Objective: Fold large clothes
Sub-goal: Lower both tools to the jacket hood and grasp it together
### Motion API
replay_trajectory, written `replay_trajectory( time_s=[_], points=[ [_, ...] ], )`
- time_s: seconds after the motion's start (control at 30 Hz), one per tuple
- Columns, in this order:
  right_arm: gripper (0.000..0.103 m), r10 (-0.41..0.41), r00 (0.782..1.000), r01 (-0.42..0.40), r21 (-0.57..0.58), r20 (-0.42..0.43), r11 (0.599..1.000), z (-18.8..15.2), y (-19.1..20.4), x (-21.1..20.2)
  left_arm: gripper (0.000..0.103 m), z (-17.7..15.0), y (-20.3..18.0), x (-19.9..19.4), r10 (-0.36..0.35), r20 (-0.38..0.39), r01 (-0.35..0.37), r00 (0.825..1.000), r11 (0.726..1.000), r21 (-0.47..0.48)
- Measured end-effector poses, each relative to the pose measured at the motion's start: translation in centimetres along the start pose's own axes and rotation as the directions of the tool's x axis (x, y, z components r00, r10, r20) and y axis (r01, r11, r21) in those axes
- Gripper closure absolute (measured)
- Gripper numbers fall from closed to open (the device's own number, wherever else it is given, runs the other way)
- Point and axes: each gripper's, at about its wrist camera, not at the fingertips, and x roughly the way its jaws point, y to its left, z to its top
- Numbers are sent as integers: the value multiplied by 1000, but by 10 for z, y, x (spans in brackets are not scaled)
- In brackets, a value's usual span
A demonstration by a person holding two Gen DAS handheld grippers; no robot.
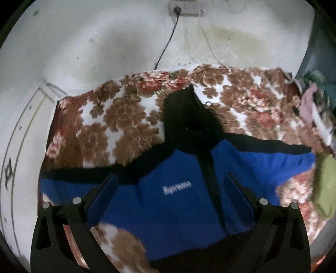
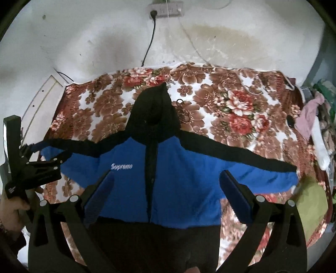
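Jacket (image 2: pixel 178 178) laid flat on floral blanket (image 2: pixel 231 100), sleeves spread, hood away. Left gripper (image 1: pixel 171 201) and right gripper (image 2: pixel 167 193) held above it, jaws spread, nothing pinched.

One jacket (image 2: pixel 178 178) lying on one floral blanket (image 2: pixel 241 105). Two grippers: the left (image 1: pixel 171 193) and the right (image 2: pixel 166 189). One wall socket strip (image 2: pixel 166 9) with one black cable (image 2: pixel 150 40). One green cloth (image 2: pixel 310 205).

a blue and black jacket (image 2: pixel 178 184) with white lettering lies on a brown, red and white floral blanket (image 2: pixel 231 105).
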Motion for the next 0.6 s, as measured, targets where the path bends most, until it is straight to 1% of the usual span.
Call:
replay_trajectory(
  time_s=[0.07,0.13,0.2,0.3,0.33,0.37,0.4,0.43,0.47,0.5,0.53,0.57,0.6],
  points=[
    [5,12,1000,-12,-20,-4,1000,24,-6,38,5,19,7,31,3,8,-3,1000,1000,-1],
    [5,13,1000,-13,-42,-6,999,38,-9,67,5,33,12,58,-1,2,1,1000,1000,-2],
    [5,17,1000,-18,-64,-9,998,57,-14,106,5,47,20,90,27,12,-27,1000,999,-20],
    [5,33,999,-35,-83,-26,996,85,-23,170,5,65,28,129,51,63,-47,997,997,-58],
    [5,43,999,-46,-88,-31,995,91,-25,186,5,68,29,138,54,74,-49,996,997,-64],
    [5,62,997,-66,-96,-42,993,101,-28,210,5,74,30,152,51,78,-45,996,997,-69],
    [5,72,996,-76,-100,-50,992,110,-31,233,5,82,32,168,25,81,-18,996,997,-79],
    [5,78,995,-83,-102,-54,991,115,-32,248,5,88,34,182,4,82,3,997,996,-86],
    [5,89,994,-96,-108,-67,990,124,-34,271,5,94,36,195,-8,81,15,997,996,-89],
    [5,90,993,-98,-117,-74,988,133,-36,294,5,101,36,213,-38,78,44,996,996,-75],
    [5,89,993,-100,-141,-82,985,142,-37,315,5,107,35,228,-51,67,55,996,997,-54],
    [5,84,993,-96,-158,-83,983,145,-35,329,5,115,33,247,-46,57,48,997,998,-31],
    [5,87,993,-101,-174,-85,980,152,-35,348,5,120,34,258,-54,57,55,997,998,-17]
  ],
)
